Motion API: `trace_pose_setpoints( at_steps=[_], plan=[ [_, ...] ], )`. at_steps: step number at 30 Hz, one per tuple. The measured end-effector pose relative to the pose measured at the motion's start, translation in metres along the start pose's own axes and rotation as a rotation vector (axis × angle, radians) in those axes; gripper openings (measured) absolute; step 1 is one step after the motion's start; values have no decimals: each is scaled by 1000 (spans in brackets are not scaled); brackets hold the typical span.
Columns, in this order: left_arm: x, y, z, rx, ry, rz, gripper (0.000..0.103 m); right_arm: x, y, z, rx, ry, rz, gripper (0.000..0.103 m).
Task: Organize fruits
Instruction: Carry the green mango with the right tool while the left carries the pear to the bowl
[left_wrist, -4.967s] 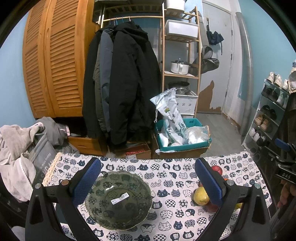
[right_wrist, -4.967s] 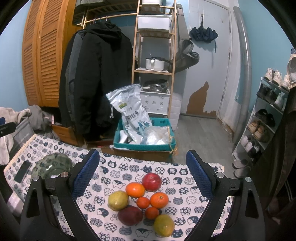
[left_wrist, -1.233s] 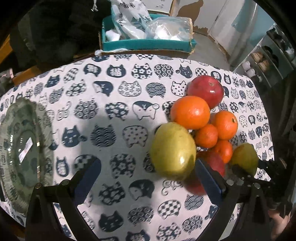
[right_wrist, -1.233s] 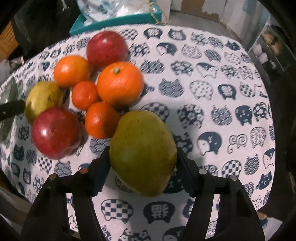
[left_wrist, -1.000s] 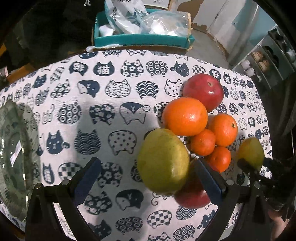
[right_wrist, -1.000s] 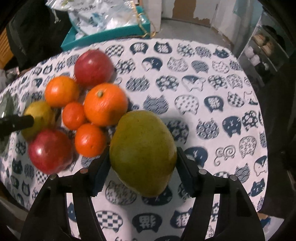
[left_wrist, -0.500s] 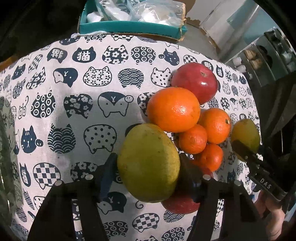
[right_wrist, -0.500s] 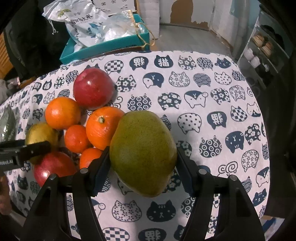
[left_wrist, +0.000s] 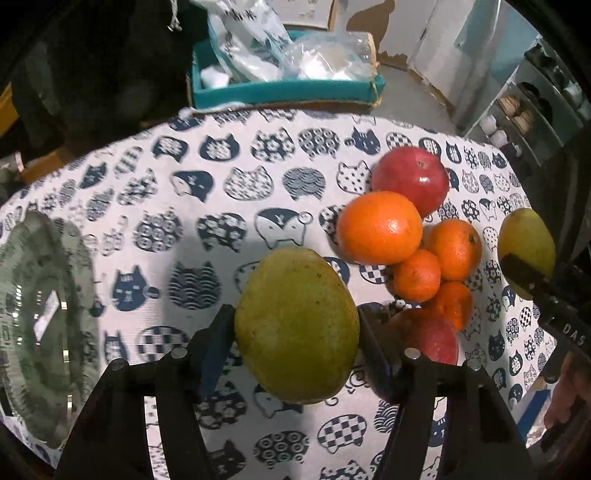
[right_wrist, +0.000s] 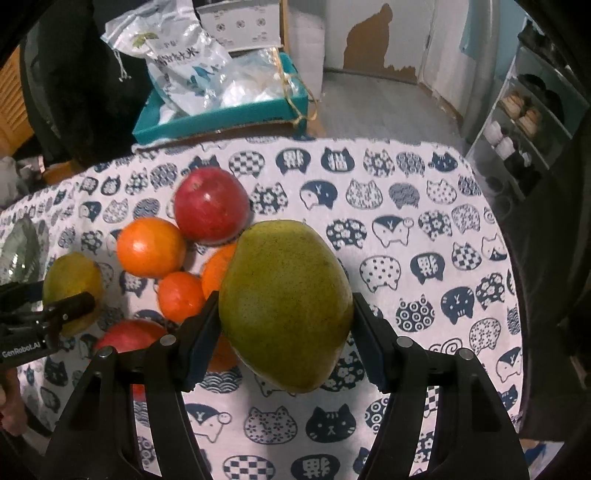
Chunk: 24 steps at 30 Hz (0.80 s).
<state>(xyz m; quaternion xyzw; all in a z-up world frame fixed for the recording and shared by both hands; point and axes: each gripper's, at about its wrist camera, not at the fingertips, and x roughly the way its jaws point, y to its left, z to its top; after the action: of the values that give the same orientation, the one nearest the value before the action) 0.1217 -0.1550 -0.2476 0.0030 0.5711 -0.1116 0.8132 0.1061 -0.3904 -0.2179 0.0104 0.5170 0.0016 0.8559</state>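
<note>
My left gripper (left_wrist: 297, 328) is shut on a green-yellow mango (left_wrist: 297, 325), held above the cat-print cloth (left_wrist: 207, 192). My right gripper (right_wrist: 284, 317) is shut on a second mango (right_wrist: 284, 302), also lifted; that mango shows at the right edge of the left wrist view (left_wrist: 526, 247). On the cloth lie two red apples (left_wrist: 410, 179) (left_wrist: 430, 336), a large orange (left_wrist: 378, 229) and several smaller oranges (left_wrist: 456, 243). A green glass bowl (left_wrist: 40, 314) sits at the left end of the cloth.
Beyond the table's far edge, a teal box (right_wrist: 221, 110) with plastic bags stands on the floor. Dark coats (right_wrist: 66, 74) hang at the left. A shoe rack (right_wrist: 524, 110) stands at the right.
The left gripper shut on the left mango and raised it. The right gripper lifted its mango higher off the cloth. Both views pulled back from the fruit pile.
</note>
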Motion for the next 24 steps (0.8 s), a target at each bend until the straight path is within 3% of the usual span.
trace_pose_setpoints(
  at_steps=[24],
  plan=[
    [-110, 35, -13, -16, -247, 79, 67, -78, 61, 22, -78, -173, 51, 67]
  ],
)
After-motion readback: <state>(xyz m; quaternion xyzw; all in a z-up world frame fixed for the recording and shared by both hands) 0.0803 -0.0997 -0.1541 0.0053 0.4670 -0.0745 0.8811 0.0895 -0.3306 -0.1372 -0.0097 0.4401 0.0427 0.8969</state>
